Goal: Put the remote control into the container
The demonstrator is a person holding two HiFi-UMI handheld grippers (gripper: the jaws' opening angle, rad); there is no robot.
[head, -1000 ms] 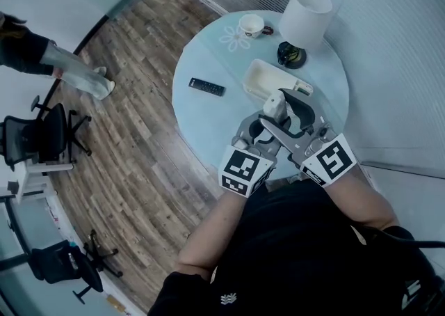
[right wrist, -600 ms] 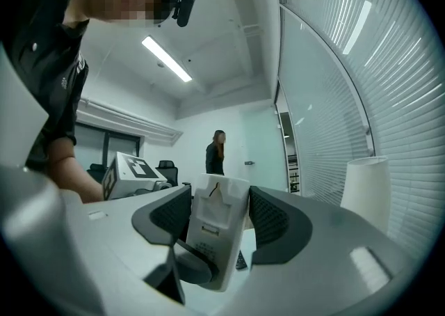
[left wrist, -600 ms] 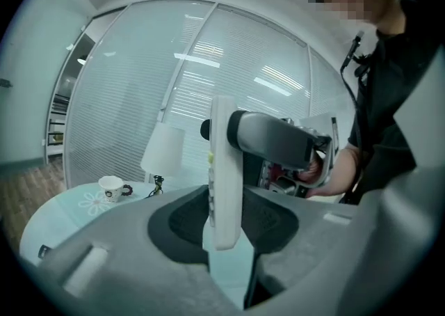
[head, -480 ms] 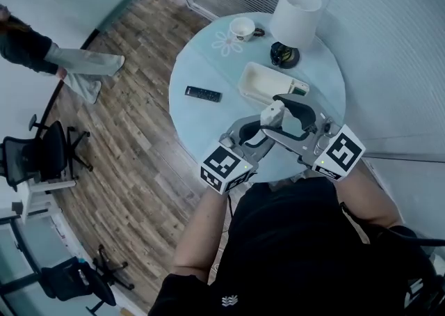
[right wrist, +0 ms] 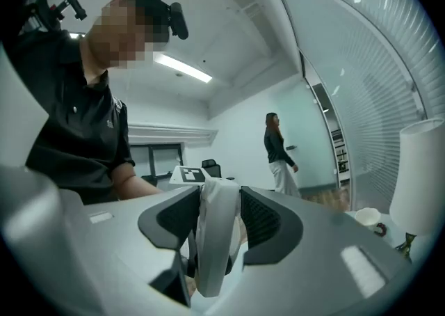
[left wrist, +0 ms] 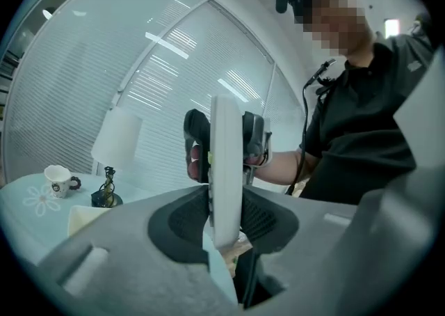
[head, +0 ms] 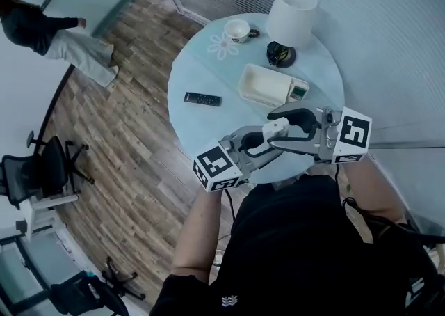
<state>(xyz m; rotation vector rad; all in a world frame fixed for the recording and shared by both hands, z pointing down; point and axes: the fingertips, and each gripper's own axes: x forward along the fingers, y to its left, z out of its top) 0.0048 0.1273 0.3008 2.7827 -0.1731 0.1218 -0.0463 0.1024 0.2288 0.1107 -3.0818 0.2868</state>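
Over the near edge of the round glass table (head: pixel 208 127) I hold a white remote control (head: pixel 275 127) between both grippers, which point at each other. My left gripper (head: pixel 260 142) and my right gripper (head: pixel 286 131) have just been closing. In the left gripper view the remote (left wrist: pixel 226 161) stands on edge with the pads (left wrist: pixel 184 220) pressing its sides. The right gripper view shows its pads (right wrist: pixel 268 217) clamped on the remote (right wrist: pixel 217 234) too. A white container (head: pixel 259 86) lies mid-table, a small white device (head: pixel 300 90) at its right end. A black remote (head: pixel 202 99) lies left of it.
A white-shaded lamp (head: pixel 292 15) and a cup (head: pixel 236 29) stand at the table's far side. Glass walls with blinds close in behind and to the right. On the wooden floor at the left a person (head: pixel 55 36) stands, with office chairs (head: pixel 42 168) nearer.
The two marker cubes have swung apart, the left one down and leftward, the right one rightward, so the grippers now face each other with the white remote between them. The person on the floor has walked away.
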